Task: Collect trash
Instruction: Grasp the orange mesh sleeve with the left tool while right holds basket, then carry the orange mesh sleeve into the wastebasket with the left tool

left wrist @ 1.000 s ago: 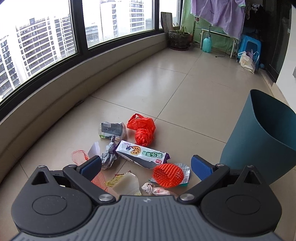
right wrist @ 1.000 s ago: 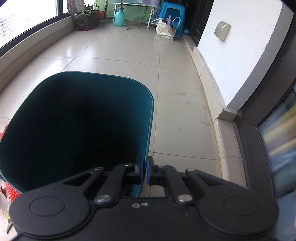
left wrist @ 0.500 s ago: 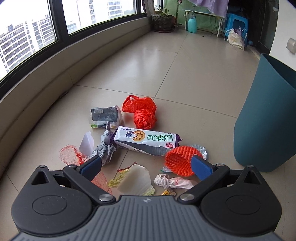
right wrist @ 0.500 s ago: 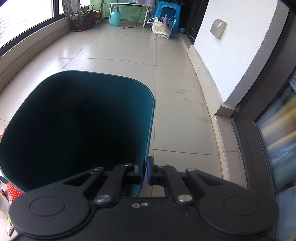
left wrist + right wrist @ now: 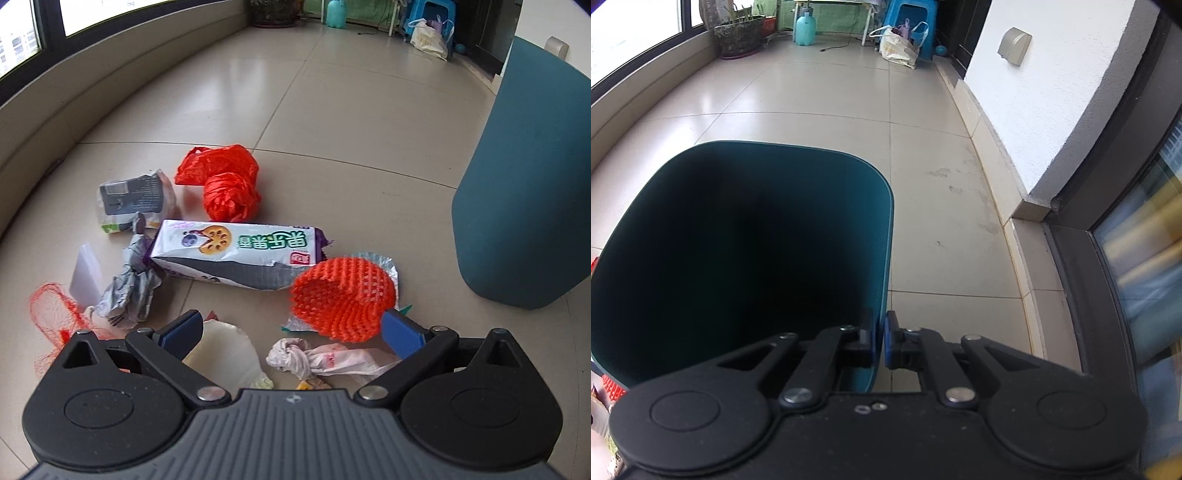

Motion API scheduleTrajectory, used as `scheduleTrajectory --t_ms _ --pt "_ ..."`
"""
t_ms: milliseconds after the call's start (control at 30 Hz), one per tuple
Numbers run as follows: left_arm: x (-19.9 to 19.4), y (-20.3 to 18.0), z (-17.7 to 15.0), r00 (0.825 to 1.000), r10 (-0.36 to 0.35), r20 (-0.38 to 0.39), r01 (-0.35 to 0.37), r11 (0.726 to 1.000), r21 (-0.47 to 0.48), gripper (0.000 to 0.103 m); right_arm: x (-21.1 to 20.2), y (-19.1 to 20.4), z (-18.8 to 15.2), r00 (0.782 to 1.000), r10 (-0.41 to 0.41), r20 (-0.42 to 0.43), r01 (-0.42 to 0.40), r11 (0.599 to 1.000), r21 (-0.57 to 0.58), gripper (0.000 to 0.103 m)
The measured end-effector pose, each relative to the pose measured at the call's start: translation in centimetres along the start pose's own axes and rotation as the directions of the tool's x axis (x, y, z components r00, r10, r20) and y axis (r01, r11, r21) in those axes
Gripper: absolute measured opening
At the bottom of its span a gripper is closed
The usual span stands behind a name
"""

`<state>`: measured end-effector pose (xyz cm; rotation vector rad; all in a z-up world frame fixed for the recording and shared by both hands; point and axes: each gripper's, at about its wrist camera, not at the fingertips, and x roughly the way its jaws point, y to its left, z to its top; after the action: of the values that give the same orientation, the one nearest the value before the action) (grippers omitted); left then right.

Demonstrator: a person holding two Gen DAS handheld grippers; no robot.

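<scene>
Trash lies on the tiled floor in the left wrist view: a white snack wrapper (image 5: 236, 251), an orange foam net (image 5: 340, 295), a red plastic bag (image 5: 225, 184), a grey packet (image 5: 133, 195), crumpled grey paper (image 5: 129, 291), a red mesh net (image 5: 51, 325), a white twisted bag (image 5: 321, 358) and a pale wrapper (image 5: 225, 354). My left gripper (image 5: 291, 332) is open and empty, low over the twisted bag. My right gripper (image 5: 880, 343) is shut on the near rim of the teal bin (image 5: 746, 251), which also stands at the right in the left wrist view (image 5: 532, 184).
A curved window wall (image 5: 92, 81) runs along the left. A white wall (image 5: 1052, 96) and dark door frame (image 5: 1108, 258) lie to the right. A plant pot (image 5: 738, 37), teal bottle (image 5: 805, 24), blue stool (image 5: 912, 14) and shopping bag (image 5: 897, 44) stand far back.
My left gripper has tilted down and moved closer to the trash pile, still open. The right gripper stays shut on the bin rim and the bin has shifted slightly.
</scene>
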<state>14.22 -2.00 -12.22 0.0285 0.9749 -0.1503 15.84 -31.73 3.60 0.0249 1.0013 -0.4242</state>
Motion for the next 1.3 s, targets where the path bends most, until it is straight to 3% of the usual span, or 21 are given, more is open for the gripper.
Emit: scheduleTrajectory --t_ms 133,433,500,567,767,933,1033,1300 --pt "1.0 -1.4 0.8 0.999 -0.049 -0.015 0.049 0.999 0.012 0.103 0.3 0.7 0.5 0.999 -0.043 -0.024 0.043 0.999 -0.004 0.005" --pt "5.2 -3.9 1.1 0.999 -0.038 -0.027 0.039 0.999 0.033 0.103 1.1 1.3 0.5 0.998 -0.056 -0.024 0.053 0.995 -0.087 0.006" --pt "6.1 -4.2 1.1 0.998 -0.041 -0.053 0.042 0.999 0.026 0.096 1.2 1.2 0.6 0.998 -0.053 -0.026 0.050 0.994 -0.095 0.006" --pt "6.9 -4.3 1.2 0.995 -0.055 -0.080 0.056 0.998 0.014 0.076 1.2 1.1 0.6 0.998 -0.049 -0.029 0.046 0.994 -0.099 0.006" --pt "8.2 -3.9 1.6 0.993 -0.060 -0.102 0.058 0.998 -0.020 0.036 1.0 1.1 0.3 0.999 -0.042 -0.015 0.040 0.992 -0.122 0.006" --pt "7.3 -4.0 2.1 0.996 -0.037 -0.080 0.038 0.999 0.006 0.031 0.7 0.9 -0.3 1.000 -0.026 -0.008 0.025 0.993 -0.117 0.006" --pt "7.0 -4.4 2.3 0.996 -0.032 -0.079 0.035 0.999 0.038 0.011 0.3 0.8 -0.2 1.000 -0.015 -0.009 0.014 0.993 -0.119 0.006" --pt "4.5 -5.2 2.8 0.999 -0.021 -0.050 0.026 0.994 0.104 0.005 0.2 0.2 -0.3 1.000 0.013 -0.002 -0.013 0.992 -0.128 0.006"
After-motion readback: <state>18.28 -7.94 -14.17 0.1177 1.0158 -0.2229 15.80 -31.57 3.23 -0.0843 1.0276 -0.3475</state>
